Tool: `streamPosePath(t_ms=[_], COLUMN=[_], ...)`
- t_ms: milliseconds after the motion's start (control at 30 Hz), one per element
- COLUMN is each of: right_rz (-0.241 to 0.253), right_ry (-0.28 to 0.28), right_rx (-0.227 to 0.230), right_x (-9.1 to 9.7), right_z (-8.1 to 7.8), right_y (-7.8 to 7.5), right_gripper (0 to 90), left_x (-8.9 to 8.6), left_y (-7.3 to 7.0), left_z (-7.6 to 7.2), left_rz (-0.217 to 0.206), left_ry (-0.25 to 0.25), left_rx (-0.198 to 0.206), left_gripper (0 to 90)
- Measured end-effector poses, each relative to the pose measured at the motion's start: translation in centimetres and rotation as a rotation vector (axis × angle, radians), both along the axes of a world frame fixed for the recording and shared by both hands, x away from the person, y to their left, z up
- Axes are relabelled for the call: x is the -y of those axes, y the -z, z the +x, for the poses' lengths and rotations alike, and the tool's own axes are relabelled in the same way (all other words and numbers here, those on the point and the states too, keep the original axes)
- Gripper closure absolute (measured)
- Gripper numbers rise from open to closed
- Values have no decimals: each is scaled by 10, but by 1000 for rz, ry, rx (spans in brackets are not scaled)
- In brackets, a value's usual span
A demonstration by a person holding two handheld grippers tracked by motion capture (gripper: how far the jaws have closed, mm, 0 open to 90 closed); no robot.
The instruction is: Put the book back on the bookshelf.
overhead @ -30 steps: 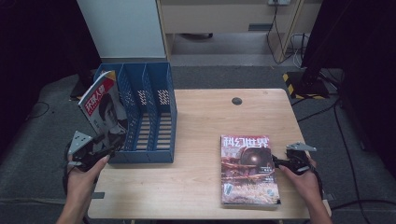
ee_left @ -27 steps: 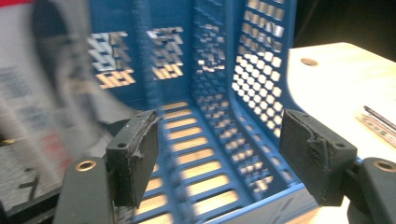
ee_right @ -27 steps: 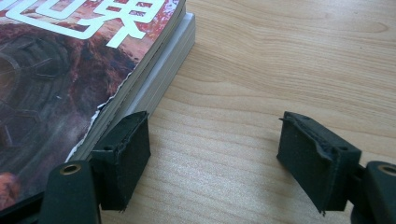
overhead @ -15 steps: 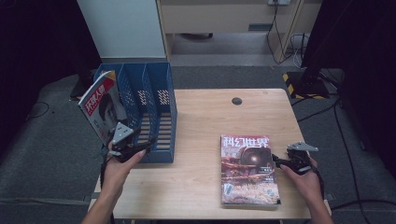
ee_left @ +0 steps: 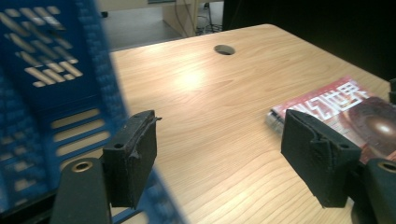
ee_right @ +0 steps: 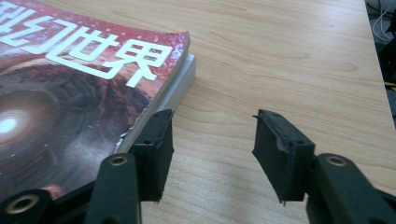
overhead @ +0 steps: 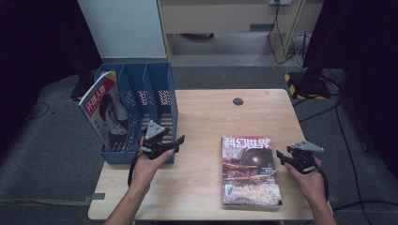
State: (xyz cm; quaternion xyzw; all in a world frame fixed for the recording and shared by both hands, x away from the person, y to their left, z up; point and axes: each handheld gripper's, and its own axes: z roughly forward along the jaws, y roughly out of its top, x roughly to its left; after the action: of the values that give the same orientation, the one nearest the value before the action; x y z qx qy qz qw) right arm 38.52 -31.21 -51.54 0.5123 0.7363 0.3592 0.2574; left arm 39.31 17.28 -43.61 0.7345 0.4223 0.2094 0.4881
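Lying lengthwise toward the person, the red magazine [overhead: 250, 171] sits just left of the right gripper [ee_right: 210, 140], nearer than the released left gripper [overhead: 174, 143]; right jaws have just narrowed, apparently gripping nothing.

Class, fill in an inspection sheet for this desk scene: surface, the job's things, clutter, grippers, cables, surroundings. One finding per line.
Surface: wooden table, with a round cable hole.
Job's things: red magazine lying flat on the table; blue file rack at the left edge, holding another magazine in its leftmost slot.
Clutter: nothing seen.
Grippers: left gripper open beside the rack front; right gripper at the red magazine's right edge, jaws just been closing, one jaw against the edge, nothing gripped.
Cables: one trails from each gripper; more on the floor behind.
Surroundings: grey carpet, dark room, cabinet behind.
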Motion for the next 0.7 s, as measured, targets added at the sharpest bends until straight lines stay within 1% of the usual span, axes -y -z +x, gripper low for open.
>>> streamPosePath(t_ms=[133, 200, 333, 433, 500, 533, 700], right_rz=[3, 16, 30, 30, 29, 27, 34], right_ry=[-10, -7, -16, -33, -42, -50, -68], right_rx=[2, 10, 26, 37, 45, 45, 43], right_x=[1, 2, 1, -3, -6, -7, -11], right_z=[-1, -1, -3, -4, -4, -5, -6], right_y=[-2, -3, -9, -12, -13, -13, -13], right_gripper=[550, 584, 655, 694, 707, 709, 697], left_x=[18, 26, 42, 54, 62, 66, 82], left_y=[3, 5, 10, 16, 20, 22, 28], left_z=[3, 4, 5, 6, 7, 8, 13], left_rz=[-10, -9, -13, -24, -24, -15, -5], left_ry=[24, 38, 63, 76, 91, 97, 108], left_rx=[-3, -9, -32, -48, -64, -69, -88], left_gripper=[263, 263, 262, 262, 262, 262, 263])
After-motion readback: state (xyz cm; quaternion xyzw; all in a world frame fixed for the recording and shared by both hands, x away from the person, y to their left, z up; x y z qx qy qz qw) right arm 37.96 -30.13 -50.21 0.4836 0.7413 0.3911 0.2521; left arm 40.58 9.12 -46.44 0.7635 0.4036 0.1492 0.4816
